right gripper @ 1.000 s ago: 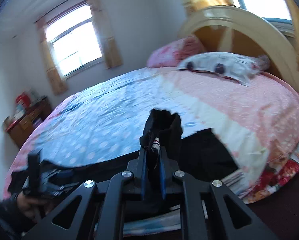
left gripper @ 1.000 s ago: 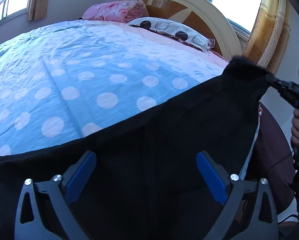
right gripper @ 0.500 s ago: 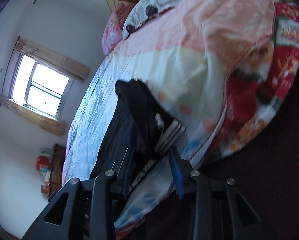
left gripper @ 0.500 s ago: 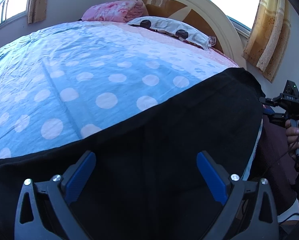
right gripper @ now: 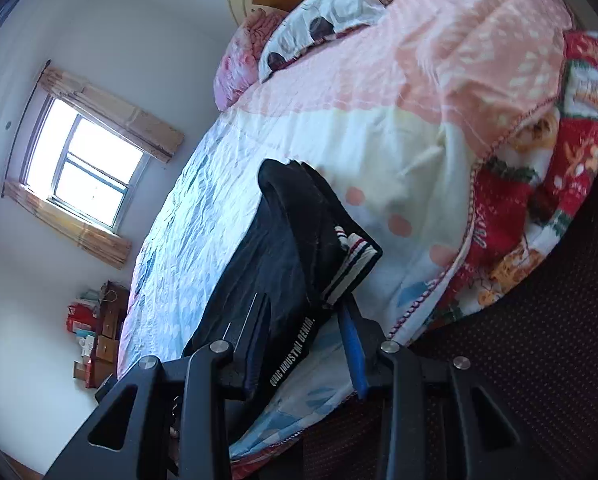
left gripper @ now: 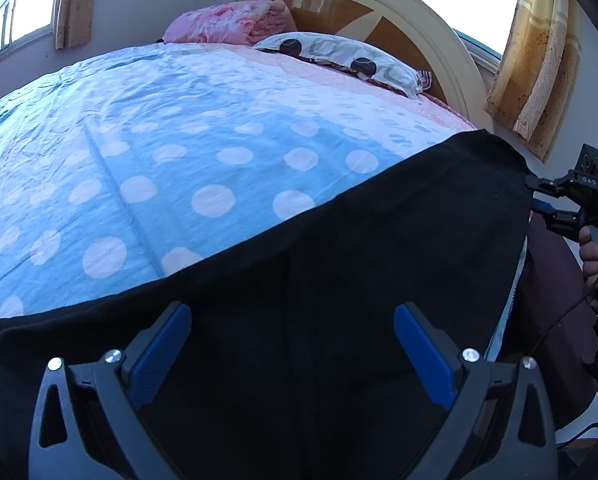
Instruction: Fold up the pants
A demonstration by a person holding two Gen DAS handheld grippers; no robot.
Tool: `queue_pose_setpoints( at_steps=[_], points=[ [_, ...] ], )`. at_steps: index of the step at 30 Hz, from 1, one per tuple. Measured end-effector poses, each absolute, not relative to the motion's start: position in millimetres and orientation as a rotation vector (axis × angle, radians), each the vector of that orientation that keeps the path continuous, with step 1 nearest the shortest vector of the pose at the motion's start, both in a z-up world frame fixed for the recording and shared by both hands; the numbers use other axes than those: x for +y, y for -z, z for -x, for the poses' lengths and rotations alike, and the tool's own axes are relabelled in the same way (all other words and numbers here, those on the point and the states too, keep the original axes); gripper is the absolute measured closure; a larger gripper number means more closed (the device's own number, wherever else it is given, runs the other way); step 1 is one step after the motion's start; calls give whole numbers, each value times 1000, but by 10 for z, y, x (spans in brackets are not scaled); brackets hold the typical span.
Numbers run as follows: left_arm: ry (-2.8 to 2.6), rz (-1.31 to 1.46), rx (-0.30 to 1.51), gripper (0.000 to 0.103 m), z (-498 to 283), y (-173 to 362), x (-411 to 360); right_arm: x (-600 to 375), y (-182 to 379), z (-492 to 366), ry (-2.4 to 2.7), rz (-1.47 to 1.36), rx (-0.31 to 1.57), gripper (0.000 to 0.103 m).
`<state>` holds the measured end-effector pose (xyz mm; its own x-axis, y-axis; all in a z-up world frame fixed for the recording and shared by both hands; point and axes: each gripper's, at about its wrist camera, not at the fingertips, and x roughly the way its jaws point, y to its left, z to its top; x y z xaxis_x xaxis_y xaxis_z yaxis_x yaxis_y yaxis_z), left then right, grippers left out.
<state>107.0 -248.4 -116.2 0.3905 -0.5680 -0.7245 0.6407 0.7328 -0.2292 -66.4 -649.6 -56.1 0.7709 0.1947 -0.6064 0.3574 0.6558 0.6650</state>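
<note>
pants (left gripper: 339, 280) past frame's bottom edge

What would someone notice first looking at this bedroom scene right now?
The black pants spread along the near edge of the bed, over a blue sheet with pale polka dots. At the pants' right end, the right gripper has just opened its jaws, nothing pinched. Behind, a spotted pillow lies against the curved headboard.
</note>
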Motion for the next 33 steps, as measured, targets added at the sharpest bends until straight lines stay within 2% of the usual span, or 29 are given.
queue_pose_setpoints(
  at_steps=[3,4,5,8,13,16,20,24,28,33],
  points=[
    [770,-94,881,0,-1068,1160,-2479,-6514,638,559,122,-861,733,66],
    [773,-89,882,0,-1073,1158,-2468,-6511,651,533,128,-854,732,69],
    [774,-81,885,0,-1077,1158,-2470,-6499,635,523,143,-829,730,77],
    [771,-32,886,0,-1090,1127,-2421,-6301,444,562,150,-697,690,87],
    [860,100,867,0,-1092,995,-2369,-5676,26,571,54,-407,602,88],
    [1010,308,881,0,-1111,904,-2300,-5091,-34,488,-54,-185,604,88],
    [1138,584,953,0,-1206,958,-2227,-4164,244,360,-206,123,676,88],
    [1141,649,1033,0,-1247,1121,-2254,-3533,638,345,-295,356,733,88],
    [1104,688,1083,0,-1254,1283,-2229,-3318,851,394,-313,428,762,88],
    [1066,554,1098,2,-1194,1270,-2379,-3380,887,271,-302,355,778,88]
  ],
)
